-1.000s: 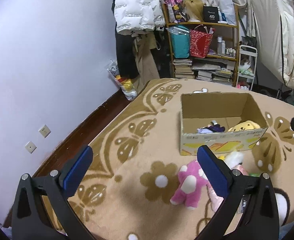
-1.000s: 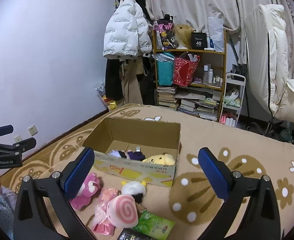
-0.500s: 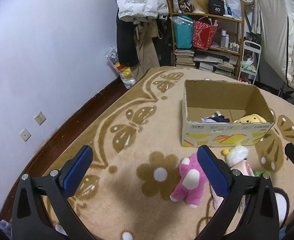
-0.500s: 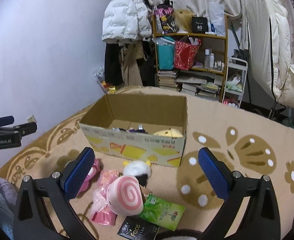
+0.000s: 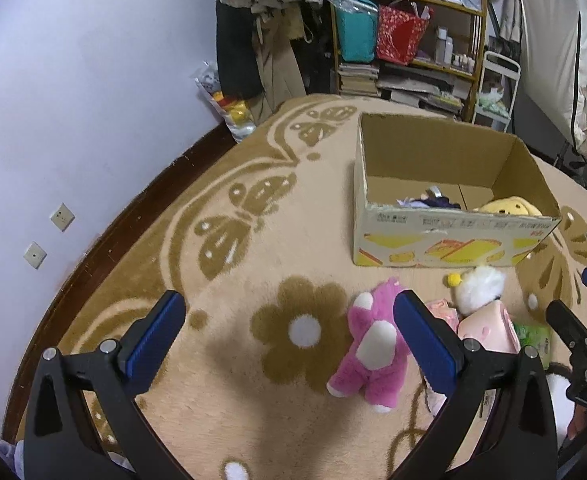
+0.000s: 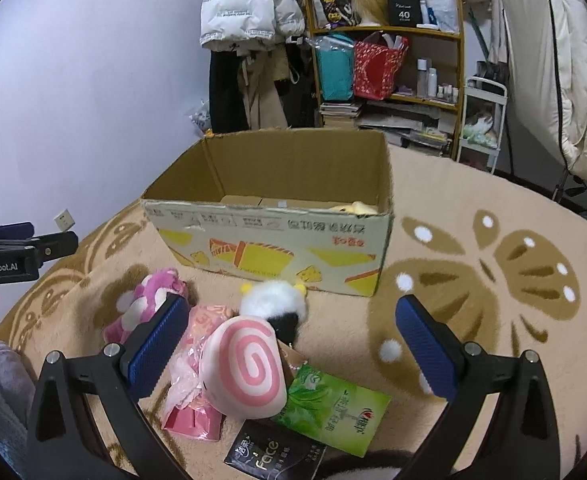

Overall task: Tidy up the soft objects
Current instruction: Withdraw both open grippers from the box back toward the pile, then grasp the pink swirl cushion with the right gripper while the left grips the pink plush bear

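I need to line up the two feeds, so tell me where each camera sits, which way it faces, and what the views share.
Left wrist: sits on the left claw, angled down at the rug and the pink plush; its open blue-padded fingers show, with the right claw at the right edge.
Right wrist: sits on the right claw, facing the cardboard box and the swirl cushion; its open fingers show, with the left claw at the left edge.
Shared: box, pink plush, white pom-pom toy, shelf.

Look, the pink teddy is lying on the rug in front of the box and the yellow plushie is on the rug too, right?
Not quite. The pink teddy does lie on the rug in front of the box, but the yellow plushie is inside the box, as the left wrist view shows.
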Demonstrator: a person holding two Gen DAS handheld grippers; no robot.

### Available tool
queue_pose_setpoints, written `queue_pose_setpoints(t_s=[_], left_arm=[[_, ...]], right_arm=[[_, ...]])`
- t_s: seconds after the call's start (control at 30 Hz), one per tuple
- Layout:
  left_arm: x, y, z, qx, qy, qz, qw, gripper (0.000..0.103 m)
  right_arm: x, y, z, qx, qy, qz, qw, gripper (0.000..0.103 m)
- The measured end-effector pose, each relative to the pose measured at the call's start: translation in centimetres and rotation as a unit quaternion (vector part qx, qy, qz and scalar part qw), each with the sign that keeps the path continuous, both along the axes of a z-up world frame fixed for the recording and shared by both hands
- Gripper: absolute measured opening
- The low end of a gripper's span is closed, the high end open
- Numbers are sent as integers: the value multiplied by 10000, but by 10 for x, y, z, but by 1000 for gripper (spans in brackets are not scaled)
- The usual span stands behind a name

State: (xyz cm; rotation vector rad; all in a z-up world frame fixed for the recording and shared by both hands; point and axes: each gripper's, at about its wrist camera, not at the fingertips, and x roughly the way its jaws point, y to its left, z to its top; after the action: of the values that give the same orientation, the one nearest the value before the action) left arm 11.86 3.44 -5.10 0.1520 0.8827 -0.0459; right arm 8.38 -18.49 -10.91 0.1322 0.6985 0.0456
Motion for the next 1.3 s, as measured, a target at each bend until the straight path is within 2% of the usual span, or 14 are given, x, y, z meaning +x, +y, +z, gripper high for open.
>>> queue_pose_setpoints(t_s=[0.3, 0.73, 0.97, 1.3], left_arm=[[5, -13, -16, -156, 331, -224, 9991, 103], [17, -26, -47, -12, 782, -247, 9966, 103], [20, -32, -61, 191, 960, -283, 9948, 103], [22, -41, -73, 146, 1206, -453, 9916, 103]], right_arm=[[7, 5, -13, 74, 183, 103, 9998, 103], [19, 16, -33, 37, 472, 322, 9984, 103], [24, 18, -45, 37, 634, 394, 9972, 103], [27, 13, -56, 113, 834, 399, 9957, 103]])
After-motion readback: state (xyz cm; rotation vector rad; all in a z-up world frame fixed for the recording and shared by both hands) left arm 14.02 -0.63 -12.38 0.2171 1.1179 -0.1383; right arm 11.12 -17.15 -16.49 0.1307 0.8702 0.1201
